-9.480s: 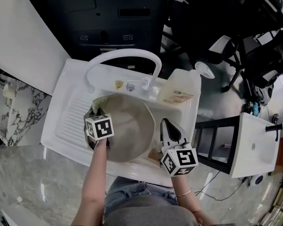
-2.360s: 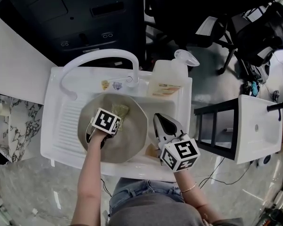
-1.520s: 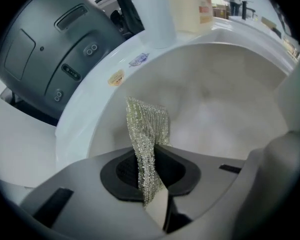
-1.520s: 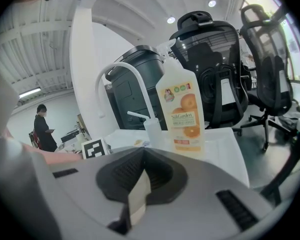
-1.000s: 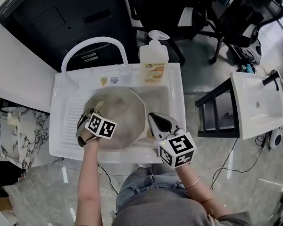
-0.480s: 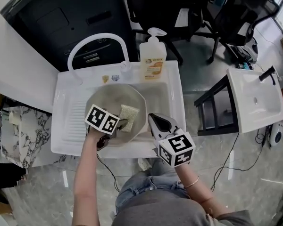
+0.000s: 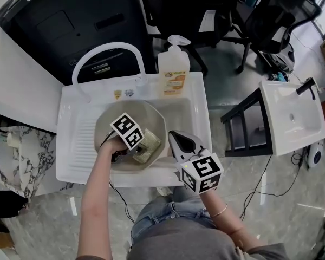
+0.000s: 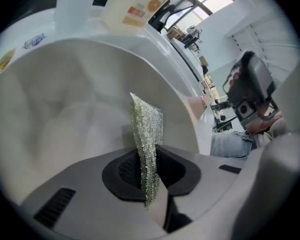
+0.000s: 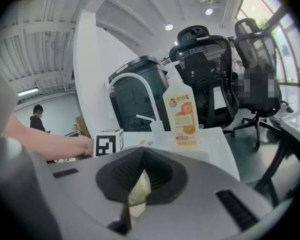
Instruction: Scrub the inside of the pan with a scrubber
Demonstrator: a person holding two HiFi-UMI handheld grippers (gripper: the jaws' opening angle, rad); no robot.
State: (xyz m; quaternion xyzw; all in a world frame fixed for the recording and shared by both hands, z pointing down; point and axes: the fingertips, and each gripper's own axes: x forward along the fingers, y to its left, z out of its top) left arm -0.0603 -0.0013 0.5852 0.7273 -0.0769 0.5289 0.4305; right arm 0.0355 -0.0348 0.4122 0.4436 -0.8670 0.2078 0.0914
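Both clamped: left claw point(image 8: 149, 183) on scrubber point(image 8: 146, 134) in the pan point(image 7: 153, 118), right claw point(image 7: 177, 137) seemingly on its handle point(image 9: 138, 188)

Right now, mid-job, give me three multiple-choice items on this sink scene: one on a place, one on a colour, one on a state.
1. Where is the silvery mesh scrubber?
A. inside the round grey metal pan
B. on the ribbed drainboard
C. beside the faucet

2. What colour is the label on the clear plastic pump soap bottle?
A. blue
B. orange
C. black

3. How do the fingers of the left gripper stand?
A. wide open and empty
B. shut on nothing
C. shut on the scrubber

Answers:
1 A: the scrubber stands against the pan's inner wall.
2 B: both the head view and the right gripper view show orange print on the label.
3 C: the left gripper view shows the mesh pinched between the fingers.
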